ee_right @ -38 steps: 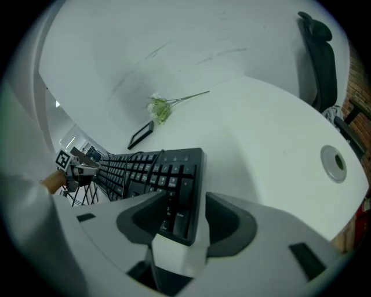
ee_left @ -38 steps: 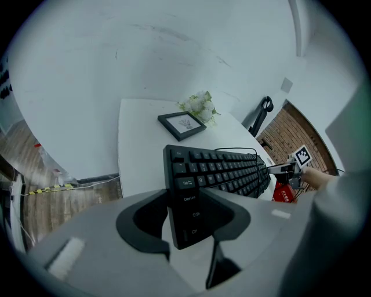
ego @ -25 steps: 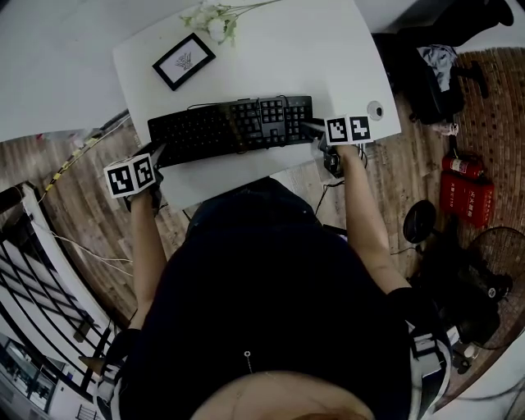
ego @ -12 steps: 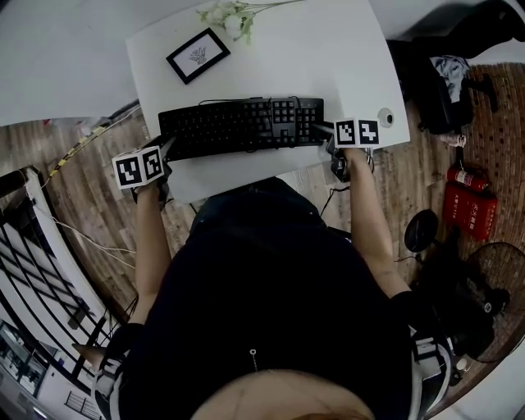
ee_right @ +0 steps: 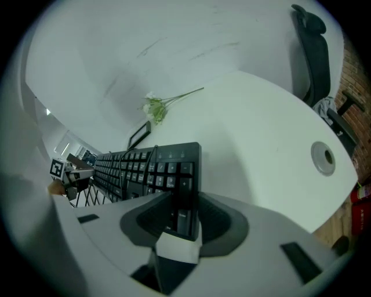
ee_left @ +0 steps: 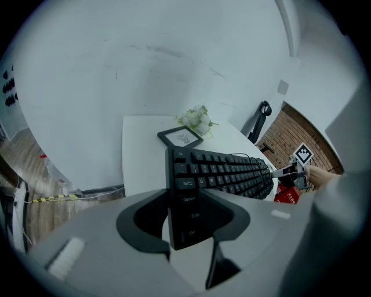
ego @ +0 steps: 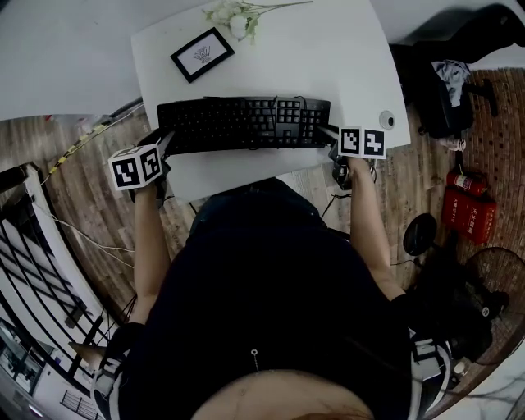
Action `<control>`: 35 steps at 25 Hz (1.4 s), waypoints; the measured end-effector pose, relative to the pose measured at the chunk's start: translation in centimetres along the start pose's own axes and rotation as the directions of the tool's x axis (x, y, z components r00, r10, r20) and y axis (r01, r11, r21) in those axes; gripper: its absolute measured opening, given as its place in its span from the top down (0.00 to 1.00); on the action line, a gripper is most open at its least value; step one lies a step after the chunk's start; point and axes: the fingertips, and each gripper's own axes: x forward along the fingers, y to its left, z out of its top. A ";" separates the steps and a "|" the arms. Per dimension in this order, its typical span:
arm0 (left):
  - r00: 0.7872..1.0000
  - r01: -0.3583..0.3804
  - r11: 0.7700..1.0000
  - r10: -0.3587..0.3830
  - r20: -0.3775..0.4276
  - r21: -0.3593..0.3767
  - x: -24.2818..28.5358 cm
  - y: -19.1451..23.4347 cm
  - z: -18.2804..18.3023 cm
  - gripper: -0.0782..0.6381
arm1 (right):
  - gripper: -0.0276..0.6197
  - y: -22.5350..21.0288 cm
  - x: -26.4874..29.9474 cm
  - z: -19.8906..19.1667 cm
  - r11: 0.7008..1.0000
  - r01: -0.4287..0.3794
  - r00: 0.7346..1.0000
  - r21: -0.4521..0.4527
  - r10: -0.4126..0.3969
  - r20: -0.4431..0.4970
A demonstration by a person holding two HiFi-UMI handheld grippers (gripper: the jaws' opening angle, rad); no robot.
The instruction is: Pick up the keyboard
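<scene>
A black keyboard (ego: pixel 244 123) lies lengthwise across the white desk (ego: pixel 328 49), near its front edge. My left gripper (ego: pixel 166 141) is at the keyboard's left end, which fills the gap between the jaws (ee_left: pixel 188 217) in the left gripper view. My right gripper (ego: pixel 326 131) is at the right end. Its jaws (ee_right: pixel 177 217) are closing, with the number-pad end of the keyboard (ee_right: pixel 148 168) between them and touching both. I cannot tell whether the keyboard has left the desk.
A framed picture (ego: pixel 202 54) and a sprig of white flowers (ego: pixel 234 16) lie behind the keyboard. A round cable grommet (ego: pixel 385 120) sits at the desk's right corner. On the floor to the right are a red extinguisher (ego: pixel 467 213) and a fan (ego: pixel 496 271).
The head camera has shifted, so the desk and keyboard sit higher and more level in the picture. Both grippers stay at the keyboard's two ends.
</scene>
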 end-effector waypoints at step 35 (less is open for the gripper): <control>0.693 -0.141 0.963 -0.069 0.717 0.229 -16.1 -7.9 17.2 0.65 | 0.74 8.5 -21.0 17.3 0.923 0.200 0.720 -0.328 0.089 0.688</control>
